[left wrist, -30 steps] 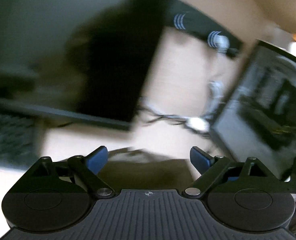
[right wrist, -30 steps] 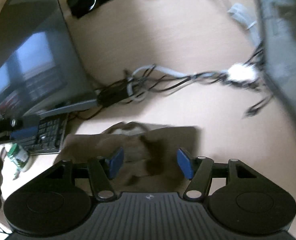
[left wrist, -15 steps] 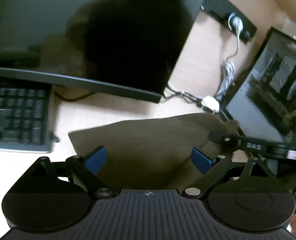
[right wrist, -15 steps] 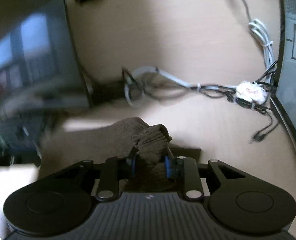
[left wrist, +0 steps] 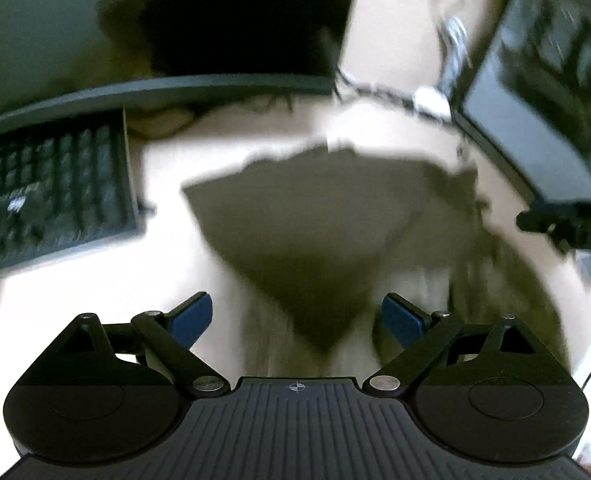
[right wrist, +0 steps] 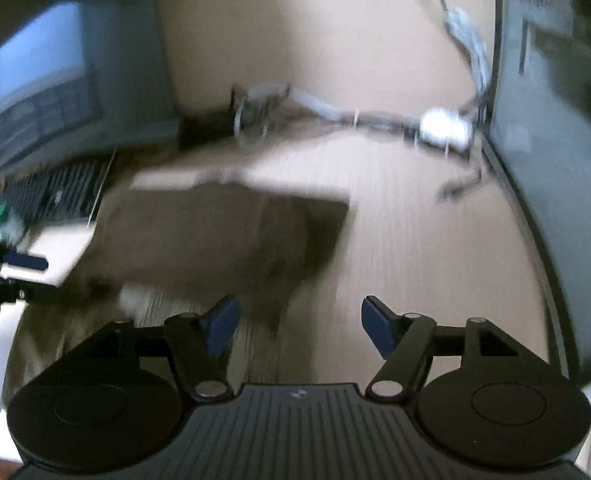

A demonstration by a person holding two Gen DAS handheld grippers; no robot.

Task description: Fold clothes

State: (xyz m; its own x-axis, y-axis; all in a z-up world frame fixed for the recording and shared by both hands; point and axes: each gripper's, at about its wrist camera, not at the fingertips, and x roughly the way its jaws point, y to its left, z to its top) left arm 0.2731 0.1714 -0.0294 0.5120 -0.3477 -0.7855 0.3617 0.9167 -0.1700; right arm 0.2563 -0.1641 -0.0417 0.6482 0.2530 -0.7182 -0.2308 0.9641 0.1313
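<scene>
The right gripper [right wrist: 298, 326] has nothing between its blue pads; its jaws are opening, and only bare desk [right wrist: 415, 248] shows in the gap. The brown cloth [right wrist: 223, 236] lies just ahead and to the left of that gripper, flat on the desk, with one darker corner nearest the left pad. The left gripper [left wrist: 297, 318] has its jaws wide apart too, and no pad presses on anything; a pointed corner of the same cloth [left wrist: 307, 232] reaches toward the gap between them, though motion blur makes it hard to say whether it lies inside the gap or just ahead of it.

Taking the cloth as the landmark: the keyboard [left wrist: 51, 196] sits to its left, the large monitor [left wrist: 155, 32] stands beyond it, a second screen [left wrist: 543, 92] stands to its right, and a tangle of cables [right wrist: 367, 120] runs across the desk behind it.

As for progress, the cloth looks partly folded: it lies as a compact shape with a layered, darker region at one side rather than spread out as a whole garment. The blur hides the edges, so how many folds it has cannot be told. Neither gripper holds it now. What seems left is at least another fold or a squaring-up of the edges, which would call for a fresh grip on a corner.
</scene>
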